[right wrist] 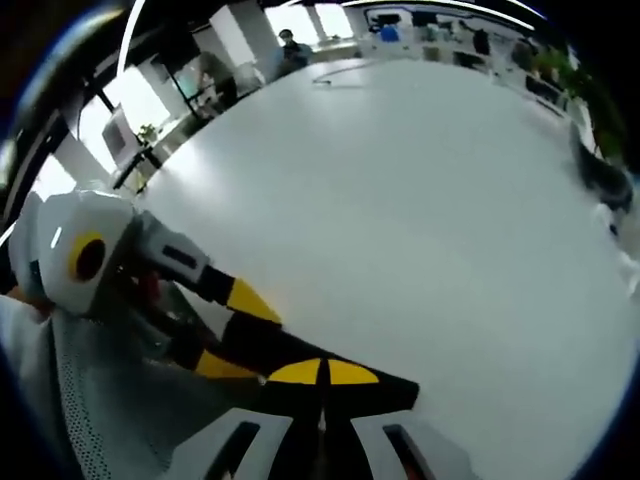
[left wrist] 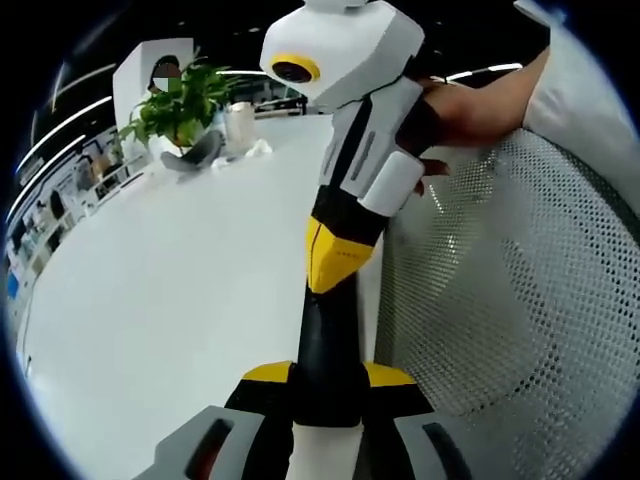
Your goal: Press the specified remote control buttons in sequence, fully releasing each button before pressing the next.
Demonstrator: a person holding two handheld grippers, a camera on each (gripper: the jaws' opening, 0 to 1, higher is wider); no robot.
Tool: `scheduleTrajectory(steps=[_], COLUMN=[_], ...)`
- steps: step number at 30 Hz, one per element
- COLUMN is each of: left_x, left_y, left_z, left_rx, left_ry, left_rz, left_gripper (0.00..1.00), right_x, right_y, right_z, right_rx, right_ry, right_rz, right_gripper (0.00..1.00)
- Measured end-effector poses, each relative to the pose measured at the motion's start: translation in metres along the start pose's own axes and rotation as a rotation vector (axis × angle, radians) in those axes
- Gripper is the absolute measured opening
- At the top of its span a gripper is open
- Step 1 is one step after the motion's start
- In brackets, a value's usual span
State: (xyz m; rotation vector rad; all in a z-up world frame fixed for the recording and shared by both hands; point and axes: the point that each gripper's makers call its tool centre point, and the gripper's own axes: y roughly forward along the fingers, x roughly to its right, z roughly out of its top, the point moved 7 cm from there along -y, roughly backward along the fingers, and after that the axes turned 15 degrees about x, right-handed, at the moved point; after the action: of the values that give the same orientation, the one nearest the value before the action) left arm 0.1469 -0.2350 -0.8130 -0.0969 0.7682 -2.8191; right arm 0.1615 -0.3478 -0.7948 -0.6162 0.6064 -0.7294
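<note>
White table (left wrist: 180, 290) ahead of both claws is bare out to the far end. Where the remote is, I can't tell from here, so I can't confirm a single button press. Judgement: the sequence is not started, or at least nothing verifies it, and every press is still to do.

Left gripper (left wrist: 327, 378): its jaws stand apart, with the right gripper's black jaws running up between them. I can't tell whether you're squeezing them or just straddling them.

Right gripper (right wrist: 322, 372): jaws closed, yellow tips meeting along one seam, nothing between them. The left claw's yellow-tipped jaws come in from its left and reach its tips. Touching or just beside: can't tell.

Around the claws:
- A mesh chair back (left wrist: 520, 300) sits just right of the left claw, close under your hand (left wrist: 470, 100) on the right one.
- A plant (left wrist: 175, 100) stands far ahead-left of the left claw, at the table's far end.

You need to uncross the claws and get the remote in front of one before pressing anything.
</note>
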Motion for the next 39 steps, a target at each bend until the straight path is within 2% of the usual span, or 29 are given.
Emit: scheduleTrajectory(steps=[23,32,39], left_x=[0.0001,-0.0001,-0.0004], left_y=[0.0011,0.0011,0.0011], left_z=[0.0002,0.0006,0.0004], left_rx=[0.003,0.005,0.006], left_ry=[0.003,-0.002,0.0], left_rz=[-0.003,-0.001,0.001], left_gripper=[0.24,0.24,0.24], right_x=[-0.0011,-0.0002,-0.002], right_y=[0.0035,0.0059,0.0085], right_z=[0.0,0.0027,0.0049], right_rx=[0.013,-0.027,-0.055], right_ry=[0.003,0.027,-0.014], right_rz=[0.027,0.026,0.005], right_gripper=[0.0,0.0,0.0])
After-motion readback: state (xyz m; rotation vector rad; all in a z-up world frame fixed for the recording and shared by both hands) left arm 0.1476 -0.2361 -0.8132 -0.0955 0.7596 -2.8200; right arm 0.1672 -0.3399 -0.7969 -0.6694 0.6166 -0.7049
